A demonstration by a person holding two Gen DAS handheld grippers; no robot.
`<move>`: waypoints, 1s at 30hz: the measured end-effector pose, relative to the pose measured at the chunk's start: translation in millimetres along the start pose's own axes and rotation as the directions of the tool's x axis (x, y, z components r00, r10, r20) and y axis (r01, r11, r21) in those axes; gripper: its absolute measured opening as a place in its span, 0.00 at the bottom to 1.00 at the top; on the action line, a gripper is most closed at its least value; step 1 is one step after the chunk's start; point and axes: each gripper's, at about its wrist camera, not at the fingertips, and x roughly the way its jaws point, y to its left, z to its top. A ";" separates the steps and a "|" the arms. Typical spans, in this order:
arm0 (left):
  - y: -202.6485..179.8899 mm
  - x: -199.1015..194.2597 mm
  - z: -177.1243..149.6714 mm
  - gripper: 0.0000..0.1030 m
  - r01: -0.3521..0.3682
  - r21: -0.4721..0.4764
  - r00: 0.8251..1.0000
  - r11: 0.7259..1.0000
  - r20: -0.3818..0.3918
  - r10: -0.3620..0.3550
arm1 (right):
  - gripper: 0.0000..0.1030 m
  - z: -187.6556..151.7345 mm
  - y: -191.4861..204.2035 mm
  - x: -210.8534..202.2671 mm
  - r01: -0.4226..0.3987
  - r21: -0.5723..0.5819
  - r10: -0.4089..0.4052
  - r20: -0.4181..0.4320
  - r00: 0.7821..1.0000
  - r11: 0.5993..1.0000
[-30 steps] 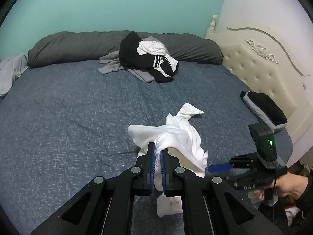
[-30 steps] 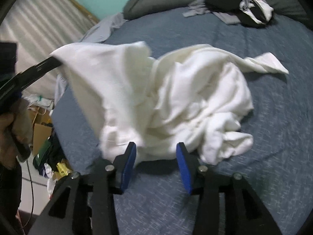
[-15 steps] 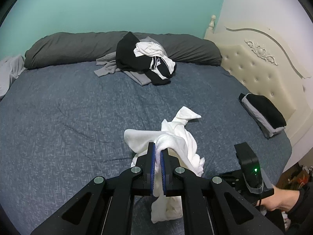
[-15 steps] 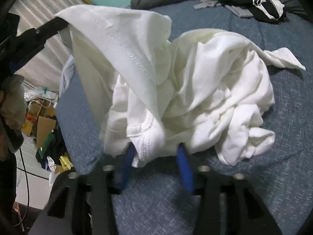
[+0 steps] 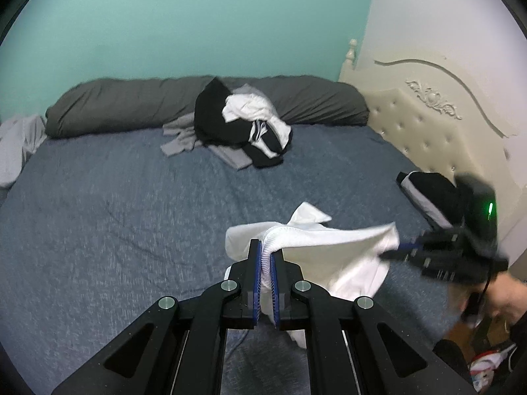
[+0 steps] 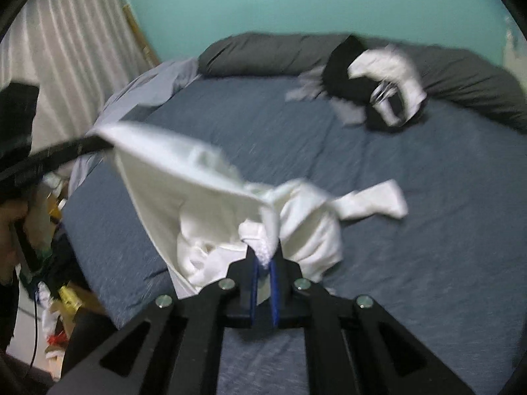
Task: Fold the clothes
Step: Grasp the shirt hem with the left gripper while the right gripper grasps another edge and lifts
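One white garment (image 5: 332, 247), two tongs clamping it

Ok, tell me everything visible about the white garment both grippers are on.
The white garment is soft, crumpled knit cloth with a ribbed edge. The left gripper is shut on that ribbed edge; the right gripper is shut on another ribbed bit. Cloth stretches between them, the rest hanging bunched toward the blue bed, one sleeve-like end lying on it.

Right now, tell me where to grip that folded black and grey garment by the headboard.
Take the folded black and grey garment by its near, layered edge, where the grey band shows, coming in low from the open bed side. The headboard blocks the far side, and a low pinch across the layers should keep the fold together.
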 end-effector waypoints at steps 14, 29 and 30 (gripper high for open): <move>-68.6 -100.3 106.7 0.05 -0.021 0.101 0.982 0.995 0.187 0.001 | 0.05 125.7 9.5 -179.6 0.252 -0.079 -0.231 0.213 0.949 0.964; -87.3 -122.1 110.6 0.05 -0.027 0.132 0.989 0.991 0.146 0.008 | 0.05 121.8 21.5 -184.9 0.213 -0.032 -0.209 0.101 0.973 0.977; -85.1 -115.5 101.9 0.05 -0.025 0.126 0.992 0.992 0.128 0.008 | 0.05 114.3 21.4 -174.4 0.203 -0.031 -0.200 0.080 0.977 0.979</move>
